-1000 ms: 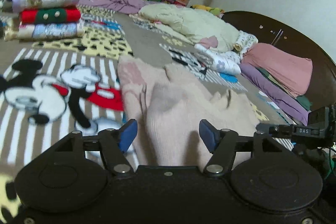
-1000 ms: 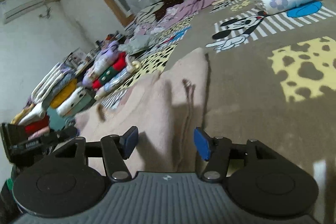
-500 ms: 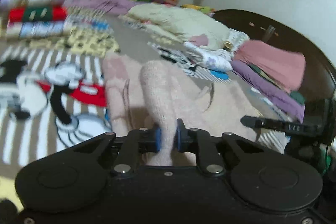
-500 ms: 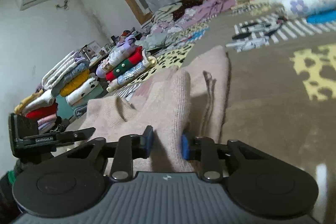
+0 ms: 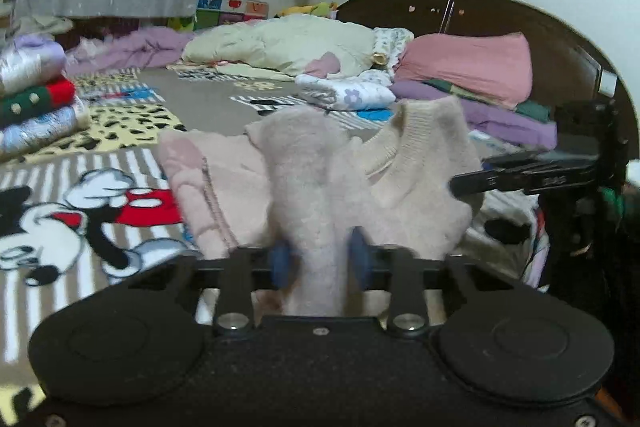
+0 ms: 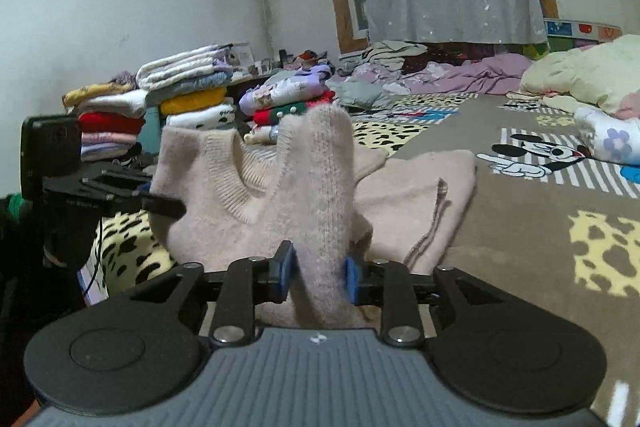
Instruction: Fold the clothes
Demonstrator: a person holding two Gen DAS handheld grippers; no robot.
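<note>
Cartoon-print blanket [image 6: 520, 227], pink sweater [image 6: 320, 187] raised, neckline up, between both tongs

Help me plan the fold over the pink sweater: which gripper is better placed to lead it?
Neither clearly; probably both together. The left gripper and right gripper each pinch a raised bunch of the pink sweater beside its neckline, though the right jaws are opening slightly. The hem end lies on the blanket.

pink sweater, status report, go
Left gripper shut on pink sweater. Right gripper gripping it too, jaws easing open. Shoulders lifted, body on blanket. Nothing blocking.
</note>
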